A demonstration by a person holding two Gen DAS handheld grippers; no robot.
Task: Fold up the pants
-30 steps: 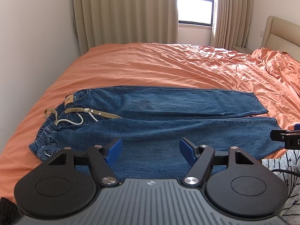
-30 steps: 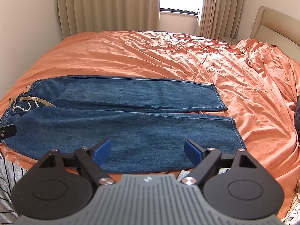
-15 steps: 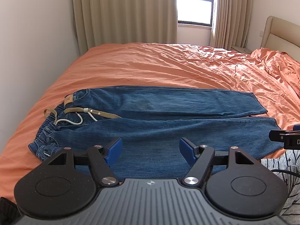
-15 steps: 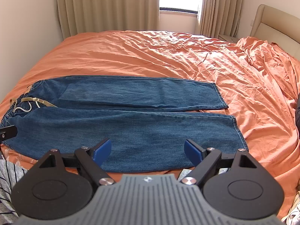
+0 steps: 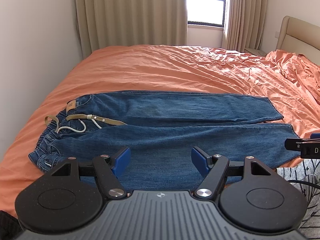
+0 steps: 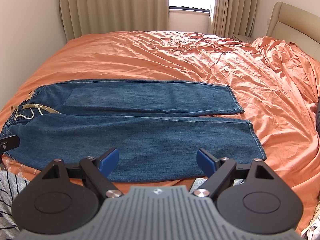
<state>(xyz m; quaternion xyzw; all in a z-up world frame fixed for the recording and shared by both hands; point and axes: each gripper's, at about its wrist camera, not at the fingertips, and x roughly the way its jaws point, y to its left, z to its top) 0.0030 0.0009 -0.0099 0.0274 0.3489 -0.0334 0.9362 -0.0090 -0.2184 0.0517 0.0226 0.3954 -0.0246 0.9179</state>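
Note:
Blue jeans [image 5: 170, 128] lie flat on the orange bed, waistband with a tan belt [image 5: 94, 118] and white drawstring at the left, both legs stretched to the right, side by side. They also show in the right wrist view [image 6: 140, 128], with the leg hems [image 6: 252, 132] at the right. My left gripper [image 5: 161, 160] is open and empty, above the near leg's edge. My right gripper [image 6: 158, 160] is open and empty, over the near leg toward the hems. The right gripper's tip shows at the left wrist view's right edge [image 5: 302, 148].
The orange bedsheet [image 6: 180, 60] is wrinkled, with bunched bedding at the right [image 5: 296, 68]. A wall [image 5: 30, 60] runs along the left side, beige curtains [image 5: 130, 14] and a window behind, a headboard [image 6: 292, 22] at the far right. Patterned fabric [image 5: 300, 172] lies at the near edge.
Both grippers have barely moved; the right wrist view has drifted slightly. The jeans lie as before and both grippers stay open.

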